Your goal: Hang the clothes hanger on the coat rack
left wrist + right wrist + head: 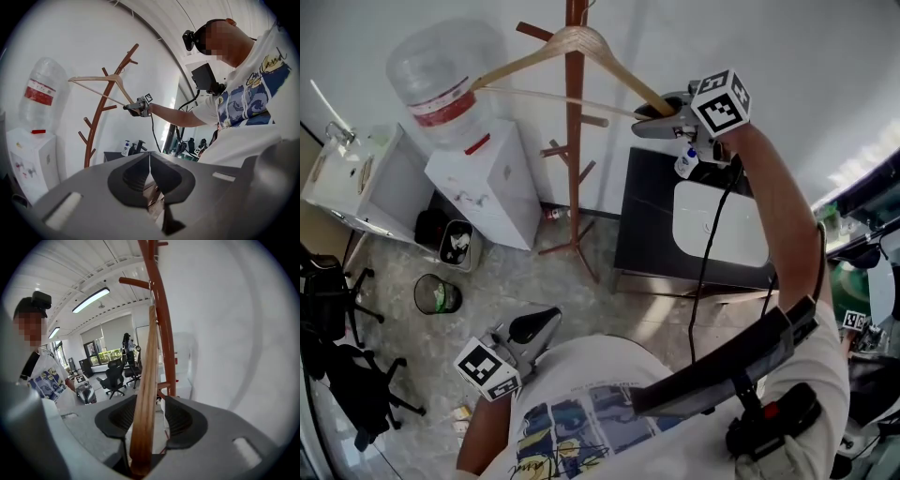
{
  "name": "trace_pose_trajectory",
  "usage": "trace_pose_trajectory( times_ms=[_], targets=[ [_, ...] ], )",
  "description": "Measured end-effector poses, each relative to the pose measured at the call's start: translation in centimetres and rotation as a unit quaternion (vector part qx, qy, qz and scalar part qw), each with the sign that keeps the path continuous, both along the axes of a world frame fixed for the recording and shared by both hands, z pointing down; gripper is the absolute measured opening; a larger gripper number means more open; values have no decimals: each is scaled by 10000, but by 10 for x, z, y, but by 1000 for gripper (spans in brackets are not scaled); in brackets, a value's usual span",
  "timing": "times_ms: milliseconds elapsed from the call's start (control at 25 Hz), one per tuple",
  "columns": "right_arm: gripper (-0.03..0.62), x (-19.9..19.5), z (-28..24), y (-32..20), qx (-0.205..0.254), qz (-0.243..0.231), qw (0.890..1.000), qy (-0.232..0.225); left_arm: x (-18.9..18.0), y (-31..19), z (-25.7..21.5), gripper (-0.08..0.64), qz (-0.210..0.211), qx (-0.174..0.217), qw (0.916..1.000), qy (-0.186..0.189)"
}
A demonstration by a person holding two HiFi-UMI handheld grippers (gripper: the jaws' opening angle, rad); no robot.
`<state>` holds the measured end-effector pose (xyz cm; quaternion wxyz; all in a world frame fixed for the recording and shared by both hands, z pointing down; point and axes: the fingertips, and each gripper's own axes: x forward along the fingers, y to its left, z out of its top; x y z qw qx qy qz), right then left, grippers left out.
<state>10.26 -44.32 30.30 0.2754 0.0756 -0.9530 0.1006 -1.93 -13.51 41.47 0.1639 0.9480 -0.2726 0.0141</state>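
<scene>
Low by the person's shirt, the left gripper [149, 159] is idling with its jaws pressed together, nothing between them. Higher up, at the end of an outstretched arm, the right gripper [661, 110] is standing with its jaws spread, one tip of the wooden clothes hanger [581, 42] lying loosely between them (a gap is showing on one side). The hanger's hook is sitting against the pole of the brown coat rack [574, 150], just by an upper peg, with a water dispenser [487, 183] standing beside the rack at the white wall.
</scene>
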Motion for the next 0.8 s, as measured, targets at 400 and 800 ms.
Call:
trace_pose_trajectory(
  times_ms=[400,800],
  targets=[
    [232,30,6,-14,192,858,9961,-125,-15,7,-3,8,65,29,10000,-14],
    [250,65,29,-1,92,1699,9854,-33,-32,17,-3,8,454,7,9990,50]
  ],
)
